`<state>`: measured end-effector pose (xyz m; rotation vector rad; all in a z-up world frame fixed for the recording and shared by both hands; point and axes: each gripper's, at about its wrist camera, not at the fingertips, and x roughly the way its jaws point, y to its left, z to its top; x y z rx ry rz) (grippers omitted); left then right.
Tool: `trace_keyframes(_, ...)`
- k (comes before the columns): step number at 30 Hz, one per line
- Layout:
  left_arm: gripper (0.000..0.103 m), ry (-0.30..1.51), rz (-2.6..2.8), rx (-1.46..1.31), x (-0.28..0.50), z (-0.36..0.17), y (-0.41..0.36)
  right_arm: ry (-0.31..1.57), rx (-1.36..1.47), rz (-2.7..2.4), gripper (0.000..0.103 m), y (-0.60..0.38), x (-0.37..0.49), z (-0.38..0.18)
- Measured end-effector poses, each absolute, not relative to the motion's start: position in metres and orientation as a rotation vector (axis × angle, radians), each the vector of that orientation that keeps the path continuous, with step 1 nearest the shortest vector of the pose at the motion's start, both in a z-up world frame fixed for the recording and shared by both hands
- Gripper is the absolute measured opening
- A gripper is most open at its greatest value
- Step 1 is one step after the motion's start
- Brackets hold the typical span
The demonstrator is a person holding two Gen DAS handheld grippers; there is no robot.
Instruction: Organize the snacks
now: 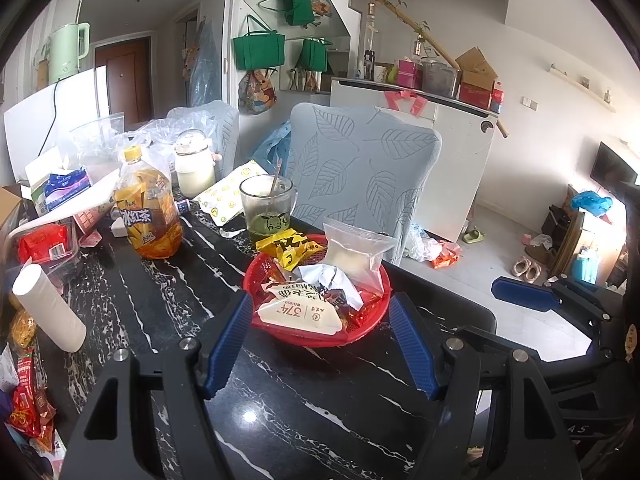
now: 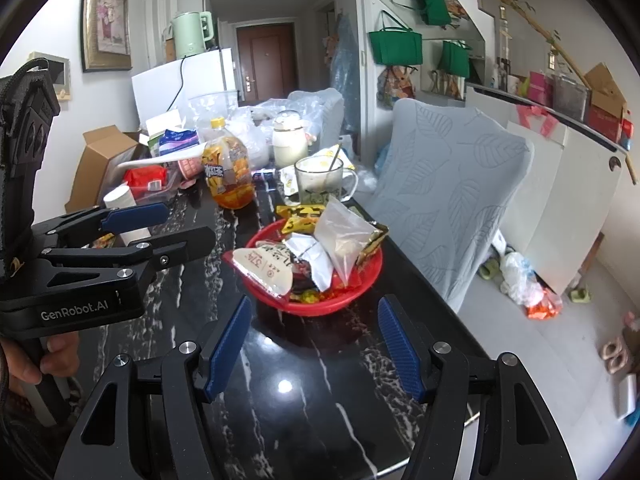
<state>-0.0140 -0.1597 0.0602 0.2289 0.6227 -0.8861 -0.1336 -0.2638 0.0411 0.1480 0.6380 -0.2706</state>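
Leaning upright among snacks in red basket (image 1: 374, 322): clear zip bag (image 1: 356, 254).

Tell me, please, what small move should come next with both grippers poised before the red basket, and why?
Probably ease the right gripper forward to the white triangular packet overhanging the red basket rim. Both grippers are open and empty, with the left gripper equally short of it, and that packet lies nearest.

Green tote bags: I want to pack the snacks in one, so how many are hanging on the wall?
3: one highest up, one lower left, one lower right. Others may be hidden.
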Motion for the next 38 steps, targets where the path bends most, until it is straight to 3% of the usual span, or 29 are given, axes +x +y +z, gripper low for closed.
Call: trace_keyframes(38,0.070,0.660,-0.841,0.305,-0.011,0.043,-0.173,0.665,0.165,-0.287,0.067,-0.270,-0.134,0.030)
